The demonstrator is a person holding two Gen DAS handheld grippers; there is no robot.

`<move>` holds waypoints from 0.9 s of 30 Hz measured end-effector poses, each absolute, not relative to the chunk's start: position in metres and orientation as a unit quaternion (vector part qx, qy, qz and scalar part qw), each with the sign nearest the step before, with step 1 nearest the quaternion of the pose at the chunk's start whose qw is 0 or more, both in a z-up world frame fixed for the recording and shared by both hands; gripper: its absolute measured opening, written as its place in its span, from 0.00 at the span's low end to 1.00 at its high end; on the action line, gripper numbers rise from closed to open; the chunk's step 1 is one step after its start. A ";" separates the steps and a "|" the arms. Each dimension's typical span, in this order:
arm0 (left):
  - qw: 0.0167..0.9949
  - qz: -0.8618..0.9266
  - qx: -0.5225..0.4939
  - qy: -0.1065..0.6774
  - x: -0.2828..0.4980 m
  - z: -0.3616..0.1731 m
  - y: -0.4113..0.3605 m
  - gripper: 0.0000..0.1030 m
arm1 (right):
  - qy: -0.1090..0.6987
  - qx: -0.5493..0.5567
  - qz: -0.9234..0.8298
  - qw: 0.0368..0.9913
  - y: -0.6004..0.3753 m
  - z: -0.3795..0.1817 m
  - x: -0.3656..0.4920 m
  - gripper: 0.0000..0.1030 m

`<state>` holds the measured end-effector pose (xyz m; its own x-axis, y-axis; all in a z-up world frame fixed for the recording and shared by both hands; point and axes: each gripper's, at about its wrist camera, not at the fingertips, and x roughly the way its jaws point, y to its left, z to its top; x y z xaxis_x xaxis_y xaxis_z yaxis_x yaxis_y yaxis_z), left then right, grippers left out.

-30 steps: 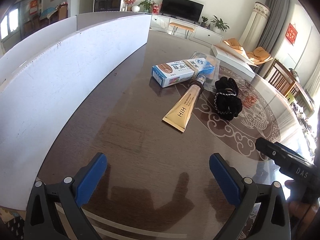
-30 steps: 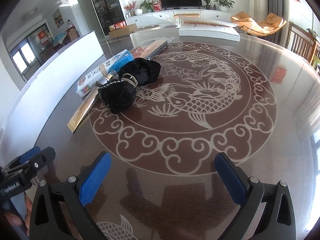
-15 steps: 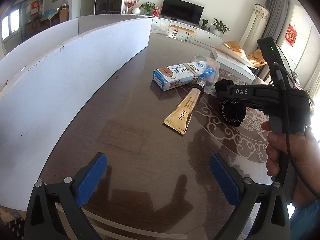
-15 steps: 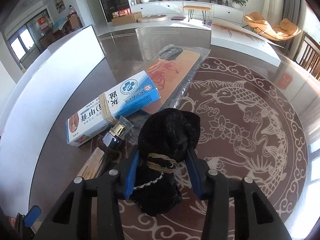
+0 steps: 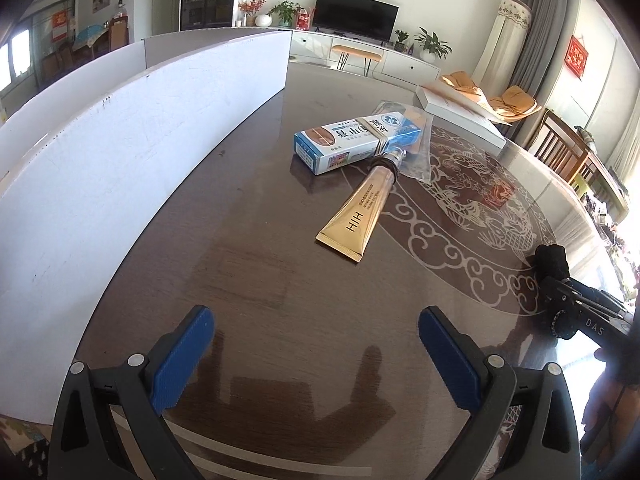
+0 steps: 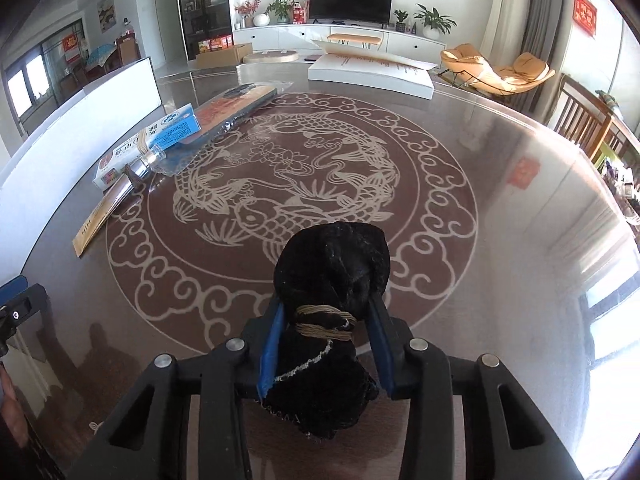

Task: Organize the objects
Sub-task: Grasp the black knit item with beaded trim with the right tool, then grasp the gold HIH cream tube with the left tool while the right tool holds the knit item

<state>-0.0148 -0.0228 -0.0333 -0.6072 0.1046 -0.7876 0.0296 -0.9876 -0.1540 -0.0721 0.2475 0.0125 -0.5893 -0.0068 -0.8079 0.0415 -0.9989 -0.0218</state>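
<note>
My right gripper [image 6: 325, 320] is shut on a black cloth bundle [image 6: 332, 264] tied with a tan band, held over the near part of the fish pattern; it also shows at the right edge of the left wrist view [image 5: 552, 260]. My left gripper [image 5: 316, 348] is open and empty above the bare dark table [image 5: 248, 280]. A gold tube [image 5: 360, 208] lies ahead of it, its cap against a blue and white box [image 5: 356, 140]. Both also show in the right wrist view: the tube [image 6: 104, 208] and the box [image 6: 148, 140].
A packaged phone case [image 6: 236, 108] lies under the blue box's far end. A white board wall [image 5: 120, 140] runs along the table's left side. A flat white box [image 6: 372, 74] sits at the far edge. Wooden chairs [image 6: 588, 120] stand at the right.
My right gripper closed on the black bundle beside the tube, then carried it back toward the near right of the table. The left gripper stayed still.
</note>
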 end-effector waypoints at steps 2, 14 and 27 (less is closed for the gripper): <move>0.020 0.893 -0.444 -0.073 -0.015 -0.034 -0.022 1.00 | 0.013 0.451 -0.892 0.006 0.255 0.009 -0.067 0.72; 0.072 0.900 -0.429 -0.045 -0.030 -0.016 -0.008 1.00 | 0.012 0.453 -0.891 0.007 0.257 -0.002 -0.064 0.94; 0.078 0.878 -0.469 0.049 -0.131 -0.038 0.043 0.37 | 0.011 0.454 -0.891 0.008 0.257 -0.003 -0.064 0.94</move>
<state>-0.1314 0.0430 -0.0381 -0.5472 0.0916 -0.8320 -0.1831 -0.9830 0.0122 -0.0641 0.2574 -0.0029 -0.5880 -0.0048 -0.8089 0.0250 -0.9996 -0.0122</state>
